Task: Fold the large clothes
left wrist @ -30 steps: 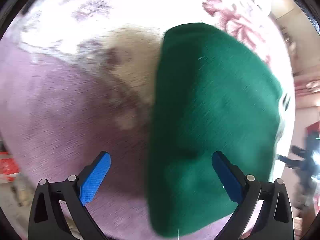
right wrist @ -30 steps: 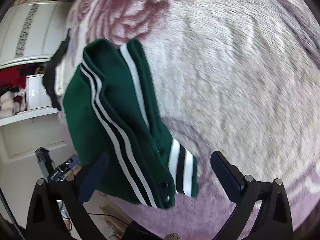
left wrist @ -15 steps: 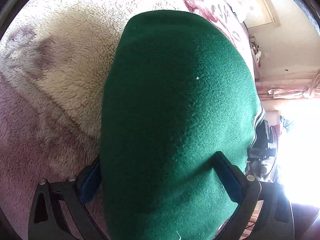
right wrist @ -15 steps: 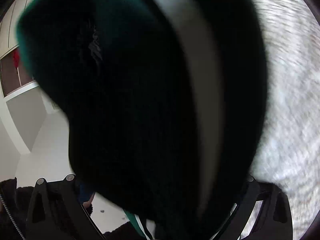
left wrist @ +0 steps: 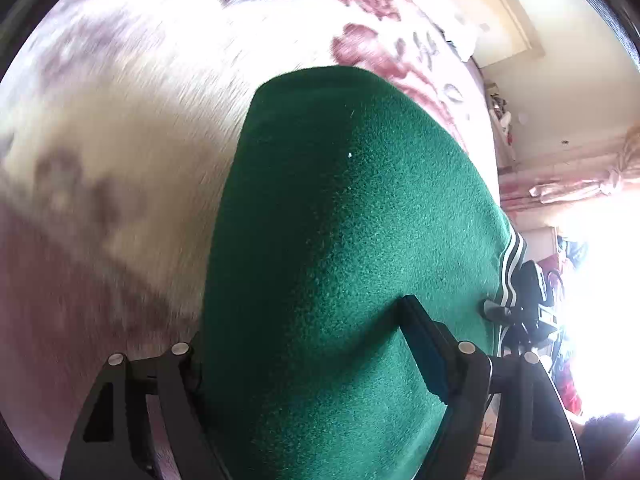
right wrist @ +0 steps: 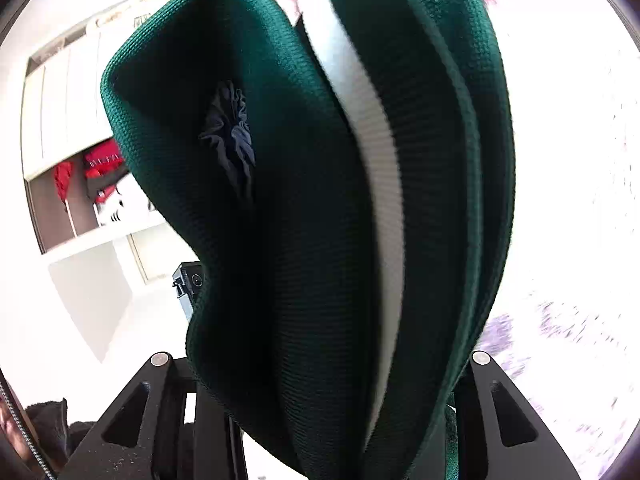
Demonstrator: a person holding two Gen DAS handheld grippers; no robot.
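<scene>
Since a second ago, both tools have been brought onto the green garment (left wrist: 340, 260), and their jaws have just been closing with cloth between them. In the left wrist view, the left tool (left wrist: 304, 344) is seen closed around a thick fleece fold that runs straight ahead, away from it. In the right wrist view, the right tool (right wrist: 332, 380) is clamped on the bunched, white-striped edge, which fills the frame. The garment is held over a flowered bed blanket (left wrist: 120, 128). Shelves (right wrist: 80, 200) with red clothes are seen behind.
</scene>
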